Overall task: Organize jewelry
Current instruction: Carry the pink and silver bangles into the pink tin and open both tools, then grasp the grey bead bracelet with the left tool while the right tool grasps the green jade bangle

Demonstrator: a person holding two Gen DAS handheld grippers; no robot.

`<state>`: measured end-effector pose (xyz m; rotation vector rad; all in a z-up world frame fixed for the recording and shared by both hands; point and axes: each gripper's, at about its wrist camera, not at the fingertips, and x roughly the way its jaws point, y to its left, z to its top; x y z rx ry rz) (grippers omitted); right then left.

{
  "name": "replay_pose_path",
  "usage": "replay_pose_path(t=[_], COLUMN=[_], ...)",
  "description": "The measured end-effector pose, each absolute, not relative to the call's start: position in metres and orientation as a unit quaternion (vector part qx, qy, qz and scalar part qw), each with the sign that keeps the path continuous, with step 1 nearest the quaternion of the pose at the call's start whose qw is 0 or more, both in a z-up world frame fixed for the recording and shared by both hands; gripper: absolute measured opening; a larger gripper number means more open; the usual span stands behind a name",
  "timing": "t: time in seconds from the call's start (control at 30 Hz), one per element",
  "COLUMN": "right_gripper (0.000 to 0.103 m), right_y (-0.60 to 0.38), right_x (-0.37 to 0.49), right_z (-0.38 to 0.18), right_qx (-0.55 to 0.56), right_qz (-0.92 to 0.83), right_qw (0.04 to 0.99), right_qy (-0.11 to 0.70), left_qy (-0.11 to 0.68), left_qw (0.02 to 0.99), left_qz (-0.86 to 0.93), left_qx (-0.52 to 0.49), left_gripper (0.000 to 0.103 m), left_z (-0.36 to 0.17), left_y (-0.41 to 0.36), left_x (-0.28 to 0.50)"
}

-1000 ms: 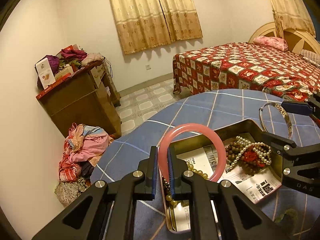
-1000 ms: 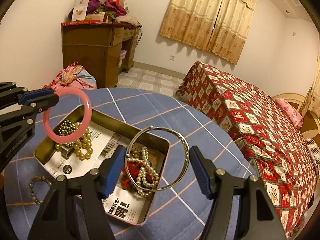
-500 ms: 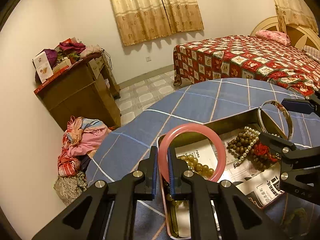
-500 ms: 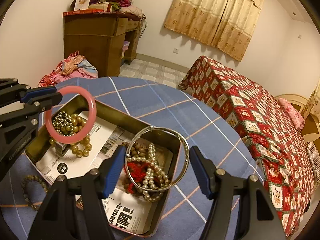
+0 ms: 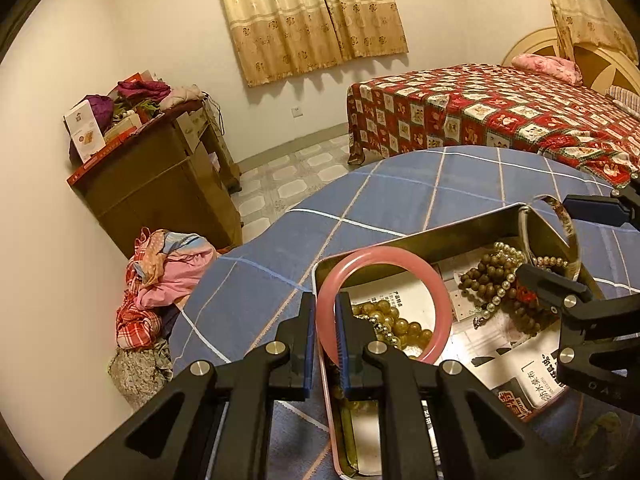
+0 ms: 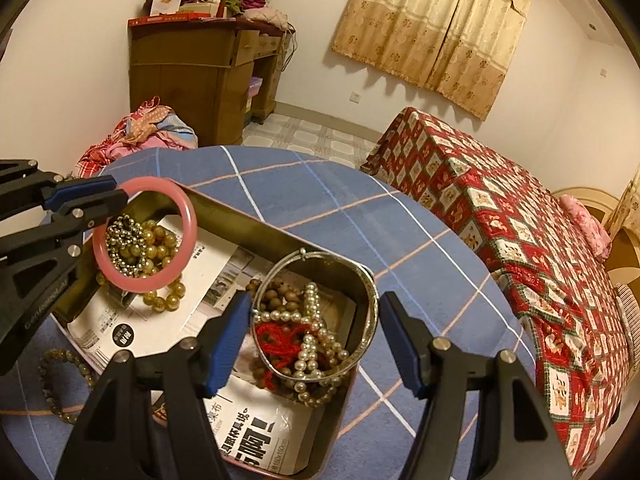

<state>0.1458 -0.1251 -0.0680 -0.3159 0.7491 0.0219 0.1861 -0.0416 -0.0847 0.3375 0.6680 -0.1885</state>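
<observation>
My left gripper (image 5: 323, 334) is shut on a pink bangle (image 5: 438, 300) and holds it upright over the left end of the metal tin (image 5: 460, 226). In the right wrist view the pink bangle (image 6: 188, 216) hangs above amber beads (image 6: 160, 300). My right gripper (image 6: 314, 340) is open, with a silver bangle (image 6: 370, 320) between its fingers, over pearl, wooden and red strands (image 6: 308, 336) at the tin's right end. I cannot tell whether the silver bangle touches the pads. The tin (image 6: 248, 228) is lined with newspaper.
A bead bracelet (image 6: 52, 384) lies on the blue checked tablecloth (image 6: 320, 200) left of the tin. Beyond the round table are a wooden dresser (image 6: 192, 76), a clothes pile (image 5: 160, 280) on the floor and a red quilted bed (image 6: 520, 240).
Both grippers have come lower and closer to the tin. The pink bangle now hangs over the amber beads, and the silver bangle sits lower over the pearl strands.
</observation>
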Motion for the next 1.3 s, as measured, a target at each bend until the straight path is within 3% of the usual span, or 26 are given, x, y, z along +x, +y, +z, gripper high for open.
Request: replay_pose_path(t=[0.07, 0.17, 0.23, 0.27, 0.3, 0.4, 0.8, 1.3], right_gripper=[0.069, 0.081, 0.082, 0.082, 0.082, 0.087, 0.087, 0.086], right_y=[-0.125, -0.126, -0.128, -0.128, -0.129, -0.132, -0.158, -0.158], right_x=[0.145, 0.142, 0.139, 0.137, 0.135, 0.128, 0.075, 0.013], right_z=[-0.069, -0.069, -0.068, -0.068, -0.067, -0.066, -0.054, -0.094], right_qx=[-0.149, -0.146, -0.139, -0.137, -0.135, -0.130, -0.096, -0.078], right_qz=[0.017, 0.017, 0.017, 0.016, 0.015, 0.013, 0.001, 0.013], right_qw=[0.919, 0.923, 0.924, 0.925, 0.925, 0.927, 0.939, 0.931], right_qy=[0.364, 0.357, 0.355, 0.355, 0.354, 0.351, 0.329, 0.356], left_qy=[0.323, 0.323, 0.317, 0.307, 0.296, 0.289, 0.278, 0.342], left_qw=[0.927, 0.925, 0.927, 0.931, 0.935, 0.938, 0.947, 0.927], left_qz=[-0.091, -0.084, -0.076, -0.069, -0.066, -0.064, -0.050, -0.045], left_qx=[0.169, 0.180, 0.183, 0.183, 0.183, 0.181, 0.156, 0.149], left_gripper=[0.010, 0.016, 0.042, 0.065, 0.075, 0.076, 0.076, 0.076], left_z=[-0.084, -0.084, -0.082, -0.079, -0.076, -0.071, -0.064, -0.120], left_y=[-0.042, -0.043, -0.044, -0.042, -0.041, -0.038, -0.005, 0.005], left_x=[0.185, 0.184, 0.180, 0.177, 0.174, 0.169, 0.112, 0.069])
